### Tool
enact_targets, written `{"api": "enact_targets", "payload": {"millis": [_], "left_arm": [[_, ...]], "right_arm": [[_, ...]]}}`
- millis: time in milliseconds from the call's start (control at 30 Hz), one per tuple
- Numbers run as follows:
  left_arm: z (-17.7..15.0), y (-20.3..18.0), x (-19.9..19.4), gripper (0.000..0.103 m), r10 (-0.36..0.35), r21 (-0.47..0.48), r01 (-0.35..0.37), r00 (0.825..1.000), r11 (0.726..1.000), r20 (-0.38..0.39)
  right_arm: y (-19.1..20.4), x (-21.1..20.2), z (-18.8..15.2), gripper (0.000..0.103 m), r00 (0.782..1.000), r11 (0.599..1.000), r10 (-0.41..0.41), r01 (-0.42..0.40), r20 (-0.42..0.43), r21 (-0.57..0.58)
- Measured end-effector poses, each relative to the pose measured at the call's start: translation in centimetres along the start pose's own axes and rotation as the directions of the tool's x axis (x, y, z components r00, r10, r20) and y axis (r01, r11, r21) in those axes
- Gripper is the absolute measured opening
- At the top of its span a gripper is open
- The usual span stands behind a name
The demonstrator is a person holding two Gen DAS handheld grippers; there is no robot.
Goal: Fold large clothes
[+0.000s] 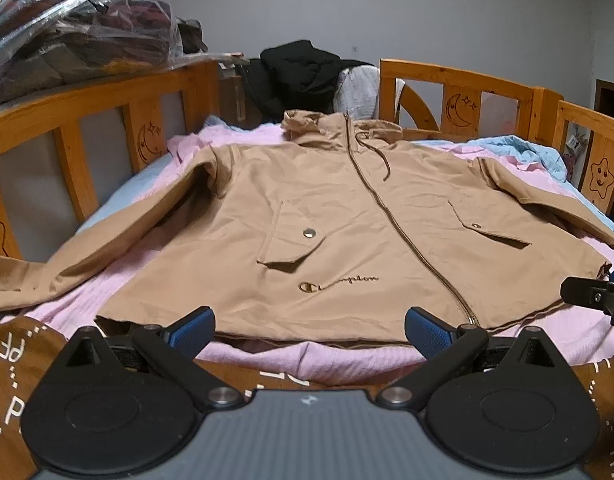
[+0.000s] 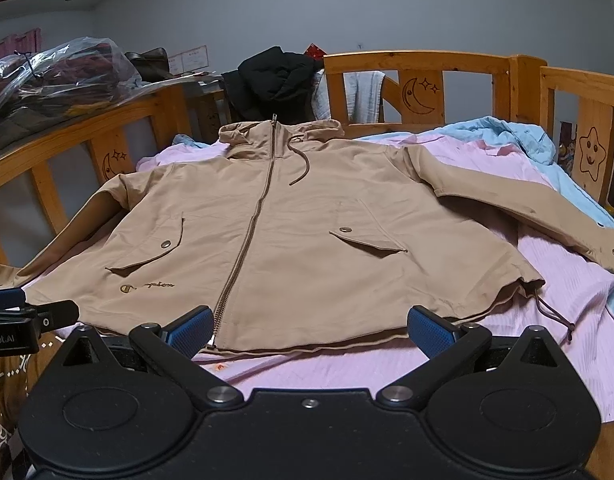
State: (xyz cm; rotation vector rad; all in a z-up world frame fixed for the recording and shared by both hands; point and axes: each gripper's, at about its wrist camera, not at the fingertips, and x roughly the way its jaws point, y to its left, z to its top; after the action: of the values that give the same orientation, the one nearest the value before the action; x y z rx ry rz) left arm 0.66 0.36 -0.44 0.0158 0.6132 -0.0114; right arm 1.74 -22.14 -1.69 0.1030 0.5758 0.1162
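A tan zip-up hooded jacket (image 1: 339, 216) lies flat and front-up on the bed, sleeves spread to both sides, hood toward the far rail. In the right wrist view the same jacket (image 2: 307, 232) fills the middle. My left gripper (image 1: 309, 330) is open, hovering just in front of the hem near the embroidered logo, nothing between its blue pads. My right gripper (image 2: 309, 330) is open too, in front of the hem by the zipper's bottom end. Each gripper shows at the edge of the other's view: the right gripper (image 1: 595, 296), the left gripper (image 2: 23, 316).
A pink sheet (image 2: 527, 292) and a light blue blanket (image 2: 519, 136) lie under the jacket. A wooden bed rail (image 1: 459, 92) with moon and star carvings runs around the bed. Black clothes (image 1: 299, 76) hang over the far rail. A plastic bag of clothes (image 1: 75, 28) sits at upper left.
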Motion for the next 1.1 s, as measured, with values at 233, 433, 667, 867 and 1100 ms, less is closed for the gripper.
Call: {"api": "enact_targets", "payload": {"millis": [233,433,667,867,1100], "left_arm": [[1.9,0.6,3.2,0.102,-0.151,-0.014,0.151,0.972,0.988,-0.180],[8.7,0.1,4.5,0.103,-0.307,-0.007,0.311,0.934,0.950,-0.184],[16.2,-3.1,6.6,0.102,-0.440,-0.040,0.448,0.851,0.893,-0.286],[18.3,-6.8,8.5,0.102,-0.483,-0.067,0.482,0.843,0.874,-0.236],[16.7,-8.9,11.6,0.102,-0.494,-0.074,0.497,0.817,0.865,-0.297]], "right_arm": [[-1.2,-1.0,0.8,0.103,0.989,0.988,-0.144,0.143,0.018,0.055],[-8.5,-2.0,2.8,0.102,0.969,0.889,-0.240,0.241,-0.052,0.390],[-18.7,-1.5,3.7,0.096,0.941,0.693,-0.321,0.311,-0.108,0.650],[-25.7,0.8,3.3,0.089,0.925,0.474,-0.336,0.329,-0.178,0.817],[-29.5,3.9,2.0,0.084,0.886,0.279,-0.396,0.365,-0.239,0.888]]}}
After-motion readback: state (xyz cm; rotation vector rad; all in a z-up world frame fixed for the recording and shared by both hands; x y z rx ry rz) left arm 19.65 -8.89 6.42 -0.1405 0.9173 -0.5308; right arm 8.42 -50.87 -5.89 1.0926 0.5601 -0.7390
